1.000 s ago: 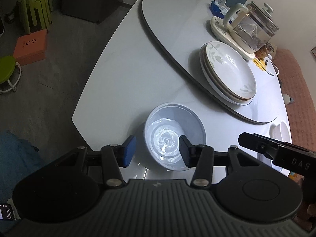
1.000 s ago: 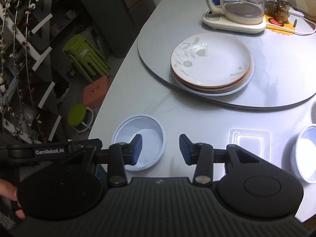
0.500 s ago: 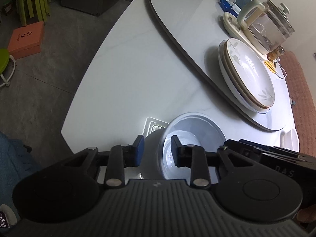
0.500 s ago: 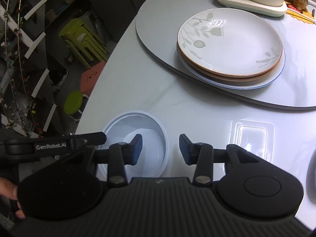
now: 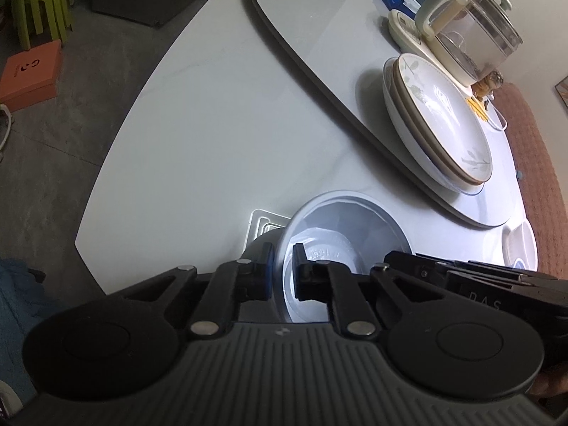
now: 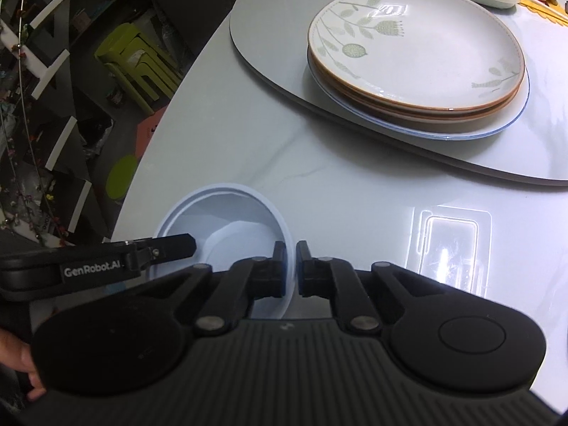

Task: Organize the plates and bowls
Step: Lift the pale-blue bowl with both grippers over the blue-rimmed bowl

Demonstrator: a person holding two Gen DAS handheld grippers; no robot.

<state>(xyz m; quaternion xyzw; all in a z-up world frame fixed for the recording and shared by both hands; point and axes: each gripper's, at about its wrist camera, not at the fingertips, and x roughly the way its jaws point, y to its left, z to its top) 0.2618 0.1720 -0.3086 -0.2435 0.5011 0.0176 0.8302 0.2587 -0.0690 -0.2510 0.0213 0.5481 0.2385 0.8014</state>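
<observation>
The desk (image 6: 355, 184) is glossy and smooth, marble-like with faint veins, mirroring a lamp. The bowl (image 5: 340, 234) looks like thin, shiny white plastic. The stacked plates (image 6: 415, 56) are glazed ceramic with brown rims. The kettle (image 5: 475, 35) has clear glass walls. Both grippers have matt black plastic with metal pins.

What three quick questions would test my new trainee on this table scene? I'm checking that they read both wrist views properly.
1. True or false: both grippers' jaws are clamped on the rim of the same pale round plastic bowl.
2. Which sits lowest in the plate stack on the grey turntable?
A. the leaf-patterned plate
B. a brown-rimmed plate
C. a blue-rimmed plate
3. Fill in: the left gripper holds the bowl's left rim, the right gripper its ____ rim.

Key: 1 true; 2 C; 3 right.
</observation>
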